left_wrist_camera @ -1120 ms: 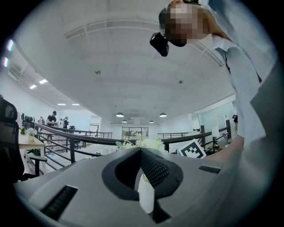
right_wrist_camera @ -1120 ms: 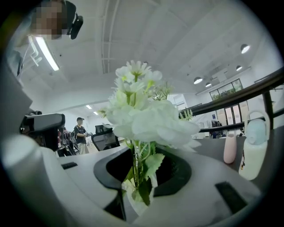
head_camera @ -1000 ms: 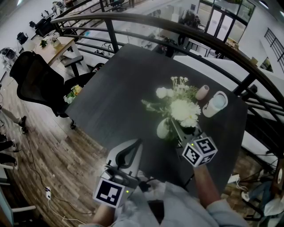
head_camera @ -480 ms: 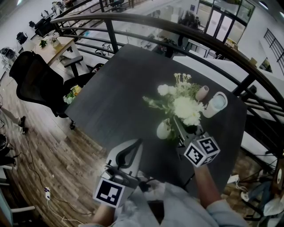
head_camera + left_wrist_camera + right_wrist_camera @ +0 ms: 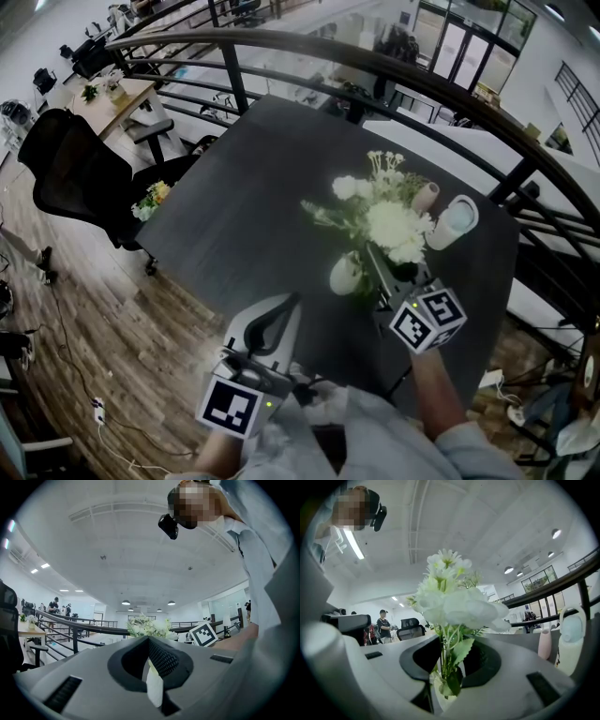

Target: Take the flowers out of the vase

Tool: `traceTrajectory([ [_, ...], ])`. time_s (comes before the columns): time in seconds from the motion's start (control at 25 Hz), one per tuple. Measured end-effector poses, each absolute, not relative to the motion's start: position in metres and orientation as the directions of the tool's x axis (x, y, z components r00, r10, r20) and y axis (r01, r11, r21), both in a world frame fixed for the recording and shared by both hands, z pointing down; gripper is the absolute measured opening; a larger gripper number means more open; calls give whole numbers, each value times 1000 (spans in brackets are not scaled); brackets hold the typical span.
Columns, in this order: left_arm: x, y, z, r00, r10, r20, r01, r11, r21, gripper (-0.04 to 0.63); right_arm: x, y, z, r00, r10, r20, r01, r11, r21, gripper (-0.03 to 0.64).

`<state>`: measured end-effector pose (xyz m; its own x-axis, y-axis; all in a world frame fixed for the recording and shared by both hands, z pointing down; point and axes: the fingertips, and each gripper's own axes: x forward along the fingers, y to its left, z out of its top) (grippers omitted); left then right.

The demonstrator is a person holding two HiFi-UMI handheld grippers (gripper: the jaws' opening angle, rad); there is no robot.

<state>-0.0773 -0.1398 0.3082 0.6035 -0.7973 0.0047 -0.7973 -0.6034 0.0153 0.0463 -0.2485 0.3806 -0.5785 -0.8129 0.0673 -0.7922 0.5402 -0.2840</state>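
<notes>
White artificial flowers point(image 5: 394, 223) stand in a white vase point(image 5: 344, 275) near the front right of a dark table point(image 5: 253, 187), their stems running down into the vase's mouth. The right gripper point(image 5: 378, 272) is clamped on the stems just above the vase, with leaves showing between its jaws. The left gripper point(image 5: 295, 300) hangs at the table's near edge, well apart from the vase, its jaws drawn together at the tips. A pink bottle point(image 5: 427, 195) and a pale jug point(image 5: 455, 220) stand just behind the blooms. A black railing point(image 5: 281, 42) curves beyond.
</notes>
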Motion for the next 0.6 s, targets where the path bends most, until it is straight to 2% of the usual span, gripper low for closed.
traceTrajectory([
  [0.6, -79, -138, 307, 617, -787, -13, -786, -618, 13, -2, 47, -248, 361, -570, -822, 23, -799, 547, -249, 117],
])
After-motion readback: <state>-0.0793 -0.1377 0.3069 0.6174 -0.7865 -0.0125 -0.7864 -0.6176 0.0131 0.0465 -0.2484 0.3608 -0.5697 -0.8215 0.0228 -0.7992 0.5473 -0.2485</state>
